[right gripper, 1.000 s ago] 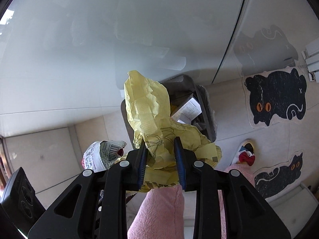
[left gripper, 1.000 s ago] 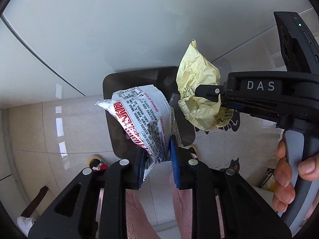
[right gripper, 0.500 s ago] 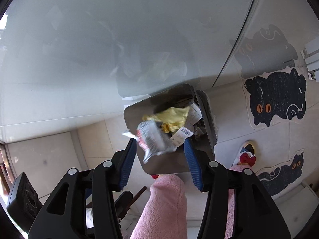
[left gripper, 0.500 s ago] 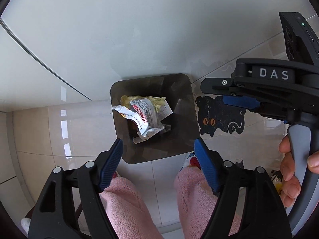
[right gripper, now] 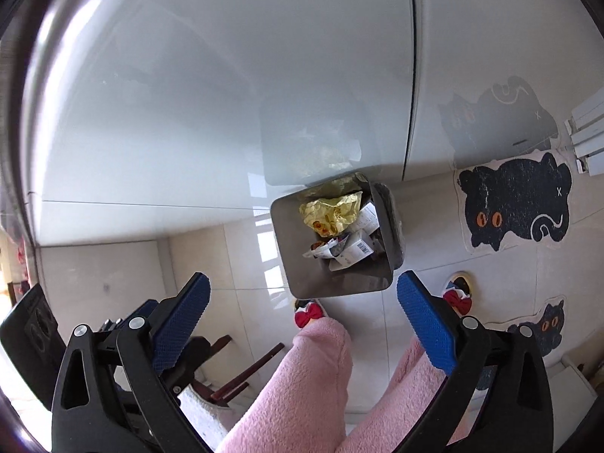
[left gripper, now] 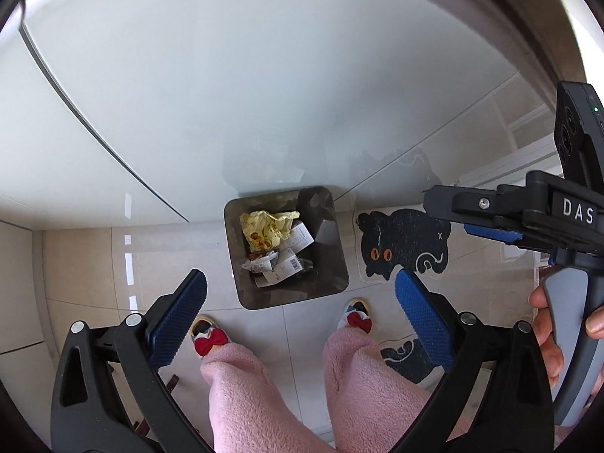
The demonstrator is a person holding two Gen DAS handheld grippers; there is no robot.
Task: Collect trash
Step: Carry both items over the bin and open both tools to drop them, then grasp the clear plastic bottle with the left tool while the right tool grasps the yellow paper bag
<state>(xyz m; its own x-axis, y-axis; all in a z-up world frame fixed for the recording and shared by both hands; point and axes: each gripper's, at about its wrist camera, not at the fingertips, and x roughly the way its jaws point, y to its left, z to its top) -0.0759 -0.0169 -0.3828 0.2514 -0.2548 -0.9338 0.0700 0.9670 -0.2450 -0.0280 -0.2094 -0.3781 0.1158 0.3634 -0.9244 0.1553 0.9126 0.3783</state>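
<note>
A dark square trash bin (left gripper: 332,264) stands on the tiled floor against a white cabinet; it also shows in the right wrist view (right gripper: 287,249). Inside lie a crumpled yellow wrapper (left gripper: 268,227) (right gripper: 332,213), a silver printed snack packet (left gripper: 262,262) (right gripper: 326,251) and white paper scraps. My left gripper (left gripper: 300,307) is open and empty, held high above the bin's near side. My right gripper (right gripper: 304,307) is open and empty above the bin; in the left wrist view its body shows at the right (left gripper: 487,219).
A black cat-shaped mat (left gripper: 406,243) (right gripper: 515,202) lies right of the bin, a smaller one (right gripper: 543,330) nearer. My pink-trousered legs and bow slippers (left gripper: 209,338) stand just before the bin. Dark wooden chair legs (right gripper: 241,375) are at lower left.
Both grippers opened and dropped the yellow wrapper and the snack packet into the bin. Since then both have risen higher above it, jaws wide.
</note>
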